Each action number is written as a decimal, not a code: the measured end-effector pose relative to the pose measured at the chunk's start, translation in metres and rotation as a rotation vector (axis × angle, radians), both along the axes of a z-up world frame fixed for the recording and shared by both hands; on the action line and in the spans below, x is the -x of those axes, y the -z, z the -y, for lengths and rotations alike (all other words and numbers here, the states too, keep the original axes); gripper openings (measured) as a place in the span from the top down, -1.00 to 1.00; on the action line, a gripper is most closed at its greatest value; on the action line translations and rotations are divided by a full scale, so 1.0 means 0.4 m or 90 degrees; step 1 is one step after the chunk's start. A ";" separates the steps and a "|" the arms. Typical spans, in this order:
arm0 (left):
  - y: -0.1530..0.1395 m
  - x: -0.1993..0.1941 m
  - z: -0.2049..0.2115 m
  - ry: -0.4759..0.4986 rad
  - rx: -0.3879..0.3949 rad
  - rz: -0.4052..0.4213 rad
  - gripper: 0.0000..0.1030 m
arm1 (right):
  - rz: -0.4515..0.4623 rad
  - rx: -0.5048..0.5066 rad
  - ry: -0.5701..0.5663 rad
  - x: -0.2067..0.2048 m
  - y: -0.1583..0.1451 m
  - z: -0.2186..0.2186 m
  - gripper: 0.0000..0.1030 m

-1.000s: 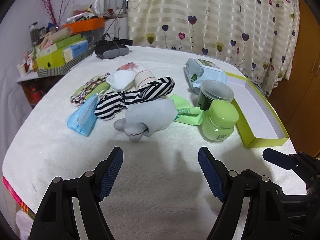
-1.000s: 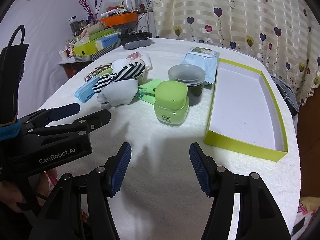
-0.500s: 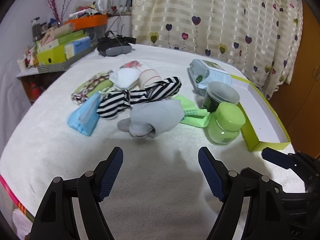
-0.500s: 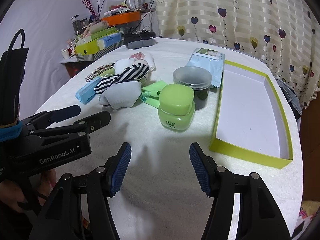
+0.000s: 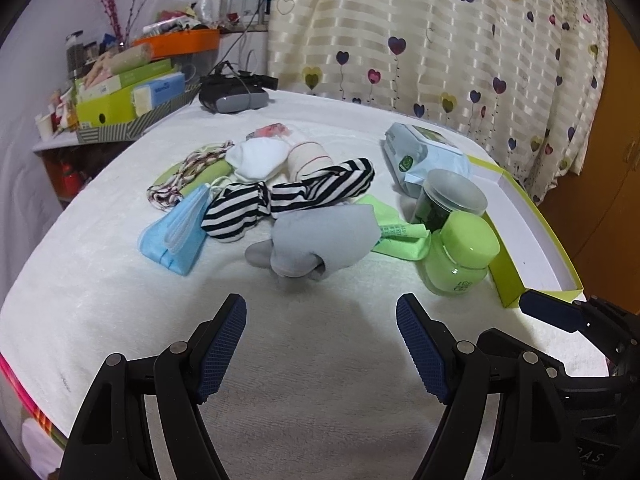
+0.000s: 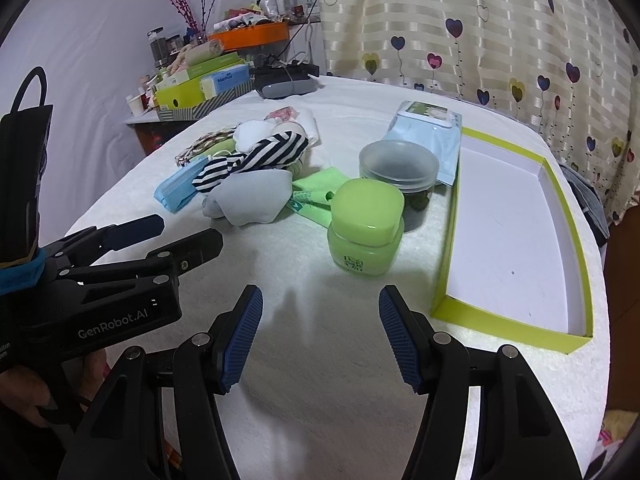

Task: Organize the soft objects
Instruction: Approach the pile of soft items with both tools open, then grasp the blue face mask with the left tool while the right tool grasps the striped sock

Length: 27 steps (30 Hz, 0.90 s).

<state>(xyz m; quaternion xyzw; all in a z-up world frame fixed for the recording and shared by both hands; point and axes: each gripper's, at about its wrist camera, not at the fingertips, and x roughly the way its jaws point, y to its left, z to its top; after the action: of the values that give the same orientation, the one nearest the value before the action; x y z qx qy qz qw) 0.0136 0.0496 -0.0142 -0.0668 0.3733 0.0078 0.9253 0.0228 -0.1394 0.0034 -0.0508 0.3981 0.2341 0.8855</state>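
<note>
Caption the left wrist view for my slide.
Open left gripper faces grey sock, striped sock and green jar.

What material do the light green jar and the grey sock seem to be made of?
The light green jar looks like glossy plastic or glass: its lid shows a bright highlight. The grey sock looks like soft matte knit fabric: it lies folded and rumpled.

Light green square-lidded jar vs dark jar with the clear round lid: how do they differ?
The light green square-lidded jar has an opaque, rounded-square lid; the dark jar with the clear round lid has a translucent circular one. The green jar's body is pale green with a printed label; the dark jar's contents look dark green. The green jar stands nearer the cameras. Both stand upright, closed, beside the yellow-green tray.
</note>
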 end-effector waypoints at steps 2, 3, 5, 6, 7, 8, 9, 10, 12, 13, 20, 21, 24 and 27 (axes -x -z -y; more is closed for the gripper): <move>-0.001 0.002 -0.005 -0.001 0.001 0.001 -0.52 | 0.000 -0.001 -0.003 -0.003 0.000 -0.006 -0.19; -0.001 0.002 -0.006 -0.001 0.001 0.002 -0.52 | 0.001 -0.001 -0.005 -0.004 -0.001 -0.008 -0.19; -0.003 0.001 -0.012 -0.004 0.002 0.003 -0.52 | 0.000 -0.002 -0.009 -0.008 -0.002 -0.014 -0.19; -0.004 0.000 -0.015 -0.004 0.001 0.005 -0.52 | 0.000 -0.002 -0.010 -0.009 -0.002 -0.017 -0.19; -0.006 0.000 -0.017 -0.006 -0.001 0.006 -0.52 | 0.000 -0.002 -0.012 -0.011 -0.002 -0.019 -0.19; -0.006 0.000 -0.021 -0.006 -0.001 0.007 -0.52 | 0.001 -0.002 -0.014 -0.013 -0.003 -0.022 -0.19; -0.007 -0.001 -0.024 -0.007 0.000 0.007 -0.52 | 0.000 -0.003 -0.016 -0.015 -0.003 -0.025 -0.19; -0.007 -0.001 -0.027 -0.008 0.002 0.007 -0.52 | 0.000 -0.003 -0.017 -0.016 -0.004 -0.027 -0.19; -0.007 -0.002 -0.034 -0.009 0.007 0.009 -0.52 | 0.002 -0.003 -0.021 -0.017 -0.004 -0.033 -0.19; -0.006 -0.002 -0.036 -0.010 0.009 0.009 -0.52 | 0.002 -0.003 -0.023 -0.018 -0.004 -0.035 -0.19; -0.008 -0.002 -0.054 -0.018 0.018 0.011 -0.52 | 0.004 -0.005 -0.032 -0.022 -0.005 -0.051 -0.19; -0.009 -0.001 -0.056 -0.018 0.018 0.011 -0.52 | 0.003 -0.006 -0.033 -0.023 -0.005 -0.053 -0.19; -0.012 -0.001 -0.064 -0.021 0.018 0.012 -0.52 | 0.004 -0.008 -0.036 -0.024 -0.006 -0.060 -0.19; -0.014 -0.002 -0.076 -0.025 0.018 0.013 -0.52 | 0.004 -0.010 -0.040 -0.025 -0.006 -0.068 -0.19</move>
<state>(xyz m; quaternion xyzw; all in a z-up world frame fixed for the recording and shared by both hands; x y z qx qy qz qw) 0.0142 0.0800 -0.0086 -0.0874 0.3623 0.0200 0.9277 0.0328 -0.1123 0.0058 -0.0568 0.3916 0.2647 0.8794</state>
